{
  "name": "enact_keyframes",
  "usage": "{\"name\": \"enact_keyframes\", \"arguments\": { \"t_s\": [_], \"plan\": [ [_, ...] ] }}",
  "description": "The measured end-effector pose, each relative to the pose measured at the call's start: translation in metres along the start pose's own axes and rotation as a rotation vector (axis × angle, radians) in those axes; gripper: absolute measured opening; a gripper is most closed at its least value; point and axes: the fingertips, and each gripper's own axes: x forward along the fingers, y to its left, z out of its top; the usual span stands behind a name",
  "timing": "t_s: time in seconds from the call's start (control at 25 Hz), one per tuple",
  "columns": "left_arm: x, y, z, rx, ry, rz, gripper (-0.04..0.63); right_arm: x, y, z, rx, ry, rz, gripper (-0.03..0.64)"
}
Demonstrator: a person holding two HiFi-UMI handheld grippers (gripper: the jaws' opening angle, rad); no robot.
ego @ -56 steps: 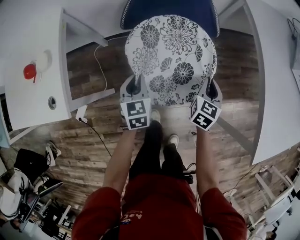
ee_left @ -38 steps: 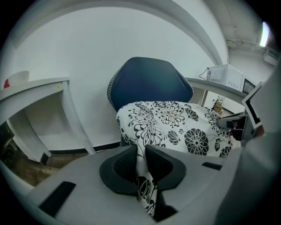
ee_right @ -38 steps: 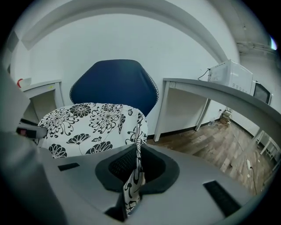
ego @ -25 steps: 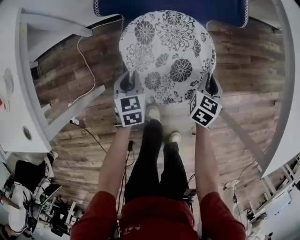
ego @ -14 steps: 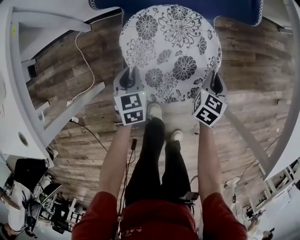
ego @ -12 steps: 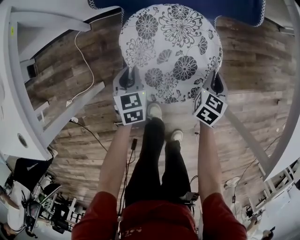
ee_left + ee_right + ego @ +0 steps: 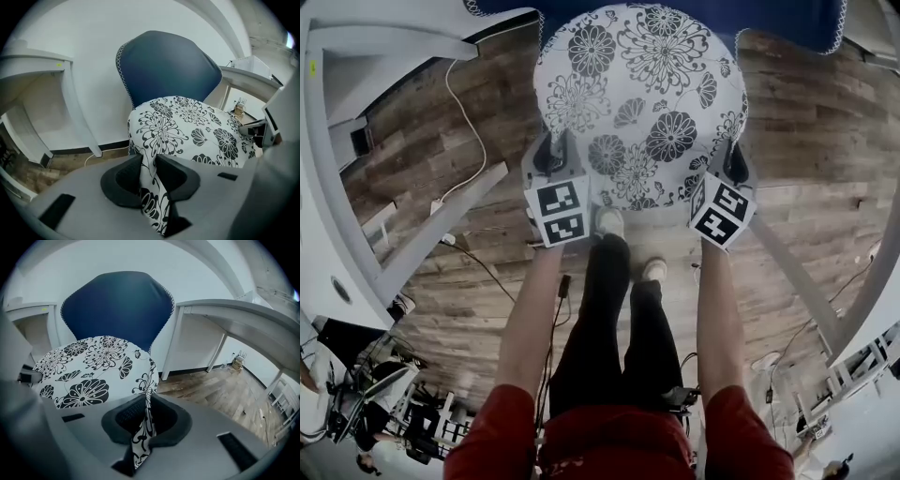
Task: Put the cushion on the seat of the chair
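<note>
Before the chair point(image 7: 168, 65), left gripper point(image 7: 149, 165) and right gripper point(image 7: 147, 412) each clamp jaws onto the cushion point(image 7: 637, 84).

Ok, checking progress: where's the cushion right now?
Head view, top centre: floral cushion held between left tool and right tool, in front of the blue chair.

Person: red short-sleeved top point(image 7: 609, 441) at 6 o'clock; black trousers point(image 7: 605, 328); 2 white shoes point(image 7: 607, 222). Left gripper point(image 7: 551, 152), right gripper point(image 7: 733, 161): grey shells, dark jaw pads point(image 7: 176, 176), 1 cube point(image 7: 560, 213) of black-and-white square markers each.
</note>
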Motion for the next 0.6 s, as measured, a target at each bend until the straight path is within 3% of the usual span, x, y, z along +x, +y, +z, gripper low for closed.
{"name": "enact_keyframes", "arguments": {
  "t_s": [0.6],
  "plan": [
    [0.018,0.011,-0.013,0.013,0.035,0.015,0.192,0.018,-0.003,-0.014,0.042,0.035,0.001,0.07]
  ]
}}
